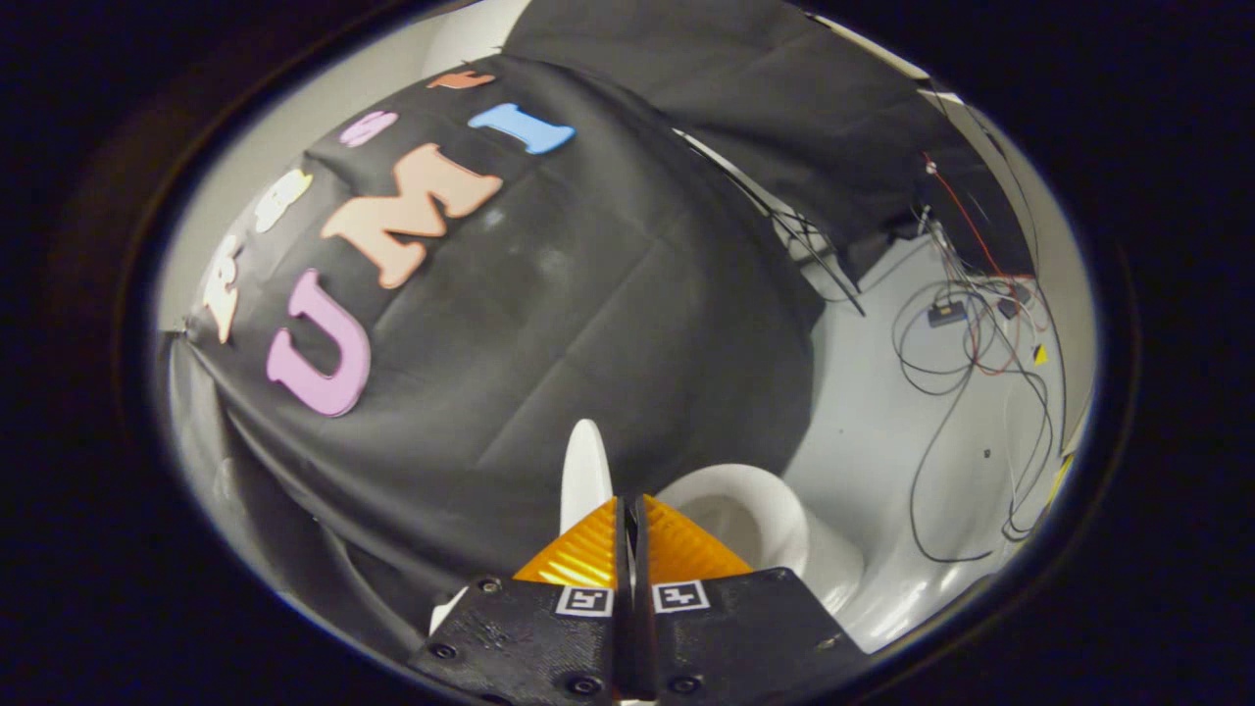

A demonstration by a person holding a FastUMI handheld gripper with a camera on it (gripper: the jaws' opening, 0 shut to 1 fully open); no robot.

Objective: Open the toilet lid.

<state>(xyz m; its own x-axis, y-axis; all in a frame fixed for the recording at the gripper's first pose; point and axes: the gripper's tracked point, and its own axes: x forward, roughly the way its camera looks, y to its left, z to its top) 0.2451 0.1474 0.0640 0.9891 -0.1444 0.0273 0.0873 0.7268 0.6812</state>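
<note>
While upright, white toilet lid [585,469] edge-on beyond closed claw [630,510].

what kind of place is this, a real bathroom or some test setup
Probably a staged test booth, not a real bathroom: a white ceramic toilet with its white lid raised stands against a draped black cloth wall, and loose cables trail over the pale floor.

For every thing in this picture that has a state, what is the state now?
White plastic toilet lid: raised, standing upright just ahead of the jaws.
White ceramic toilet bowl: uncovered.
Gripper: jaws nearly together, only a thin gap, gripping nothing visible.
Loose black and red cables: lying tangled on the floor.
</note>
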